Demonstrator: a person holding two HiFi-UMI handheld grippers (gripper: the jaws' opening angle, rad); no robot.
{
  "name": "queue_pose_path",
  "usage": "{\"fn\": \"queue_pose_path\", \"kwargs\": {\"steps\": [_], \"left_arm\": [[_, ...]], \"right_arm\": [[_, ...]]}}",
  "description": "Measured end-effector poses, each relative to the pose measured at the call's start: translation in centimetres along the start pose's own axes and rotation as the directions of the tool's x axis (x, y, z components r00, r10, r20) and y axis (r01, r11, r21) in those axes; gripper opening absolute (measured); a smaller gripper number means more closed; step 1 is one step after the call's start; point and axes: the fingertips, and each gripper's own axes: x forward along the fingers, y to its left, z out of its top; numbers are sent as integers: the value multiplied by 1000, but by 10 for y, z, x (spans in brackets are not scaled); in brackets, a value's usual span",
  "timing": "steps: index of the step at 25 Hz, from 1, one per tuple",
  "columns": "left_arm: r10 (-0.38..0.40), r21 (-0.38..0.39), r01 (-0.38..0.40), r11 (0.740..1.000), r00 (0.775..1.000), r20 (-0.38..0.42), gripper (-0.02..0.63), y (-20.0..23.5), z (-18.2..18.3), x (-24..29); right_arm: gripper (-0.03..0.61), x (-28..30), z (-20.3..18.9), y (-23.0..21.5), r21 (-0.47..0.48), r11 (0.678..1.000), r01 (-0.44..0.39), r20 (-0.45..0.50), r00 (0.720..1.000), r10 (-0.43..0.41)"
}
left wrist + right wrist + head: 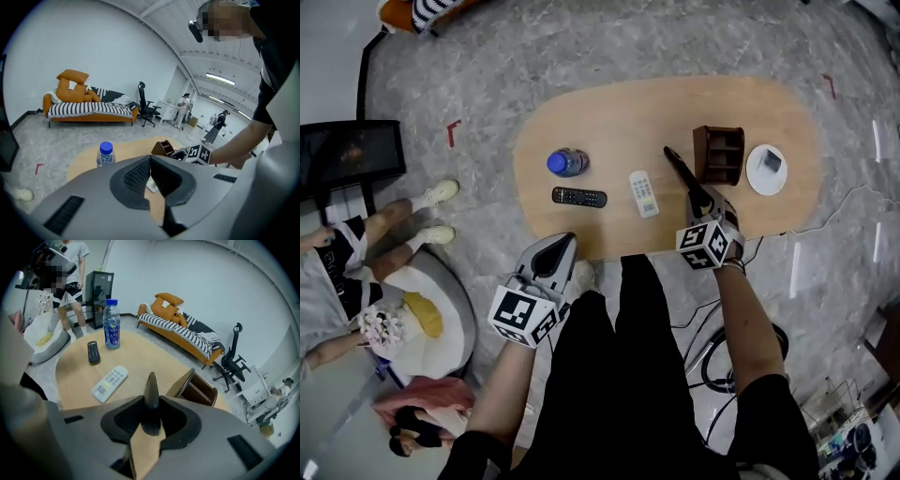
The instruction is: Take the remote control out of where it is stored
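Note:
My right gripper [703, 200] is shut on a long black remote control [680, 169], which sticks out toward the table's middle just left of the brown wooden holder [719, 155]. In the right gripper view the remote [151, 387] stands edge-on between the pads of the gripper [151, 416], clear of the holder [194, 389] on its right. My left gripper [566, 242] hangs over the table's near edge with its jaws together and nothing in them. In its own view the left gripper [150, 161] points across the table toward the holder [162, 148].
On the oval wooden table [609, 103] lie a second black remote [578, 197], a white remote [644, 194], a blue-capped water bottle [566, 162] and a round white dish [766, 169]. A seated person [356, 253] is at the left. Cables [712, 356] lie on the floor.

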Motion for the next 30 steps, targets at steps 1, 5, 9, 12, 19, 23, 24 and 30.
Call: {"fn": "queue_pose_path", "kwargs": {"steps": [1,5,9,12,19,23,24,30], "left_arm": [[-9,4,9,1000,1000,-8,8,-2,-1,4],[-32,10,32,999,999,-35,8,-8,-8,16],[-49,16,51,999,997,-64,8,-9,-20,29],[-54,18,56,998,995,-82,8,-7,-28,37],[-61,21,64,998,992,-108,8,-6,-39,47],[-61,22,64,998,990,-125,8,-4,-48,47],[-62,22,65,998,990,-130,8,-3,-50,47],[-65,22,69,997,988,-142,8,-1,-53,46]], "right_arm": [[110,1,-7,1,15,1000,0,-11,1000,0],[110,6,-32,6,82,997,-4,-41,999,7],[110,16,-56,13,142,990,0,-74,997,10],[110,26,-68,18,174,985,3,-87,996,12],[110,43,-85,26,203,979,6,-109,994,16],[110,49,-92,30,202,979,18,-119,993,7],[110,50,-93,30,198,980,21,-124,992,3],[110,55,-102,33,170,985,22,-153,988,4]]}}
